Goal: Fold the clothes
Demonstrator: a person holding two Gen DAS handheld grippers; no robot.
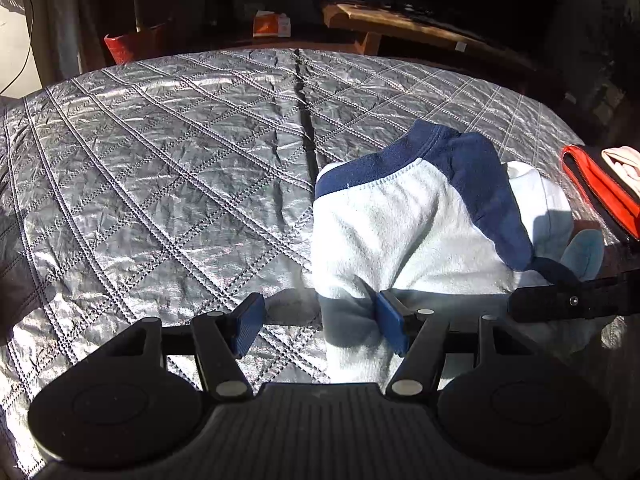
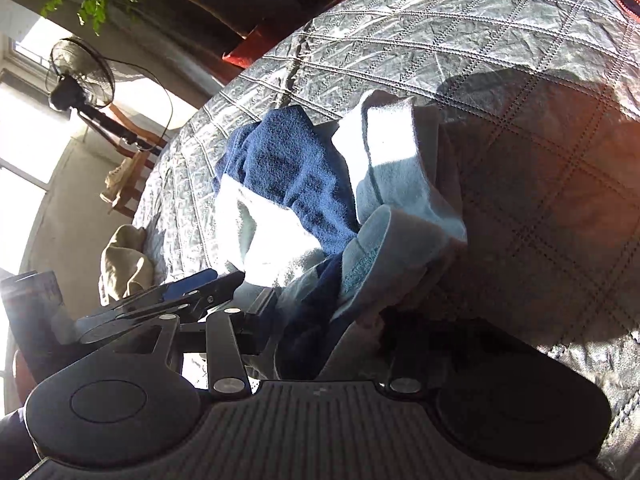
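Observation:
A small light-blue top with navy collar and sleeve (image 1: pixel 404 220) lies bunched on the silver quilted cover (image 1: pixel 180 160). My left gripper (image 1: pixel 320 324) is open at the garment's near left edge; its right pad (image 1: pixel 390 326) rests on the cloth, its left pad (image 1: pixel 248 326) over the bare cover. The right gripper shows as a black bar at the right edge (image 1: pixel 576 300). In the right wrist view the garment (image 2: pixel 320 200) is gathered in front of my right gripper (image 2: pixel 328 312), whose jaws close on the cloth's light-blue and navy folds.
A red-orange zip bag (image 1: pixel 600 192) with pale cloth lies at the cover's right edge. A red pot (image 1: pixel 134 44), an orange box (image 1: pixel 270 26) and a wooden table (image 1: pixel 400 24) stand beyond the bed. A fan (image 2: pixel 80 76) and beige cloth (image 2: pixel 126 260) show left.

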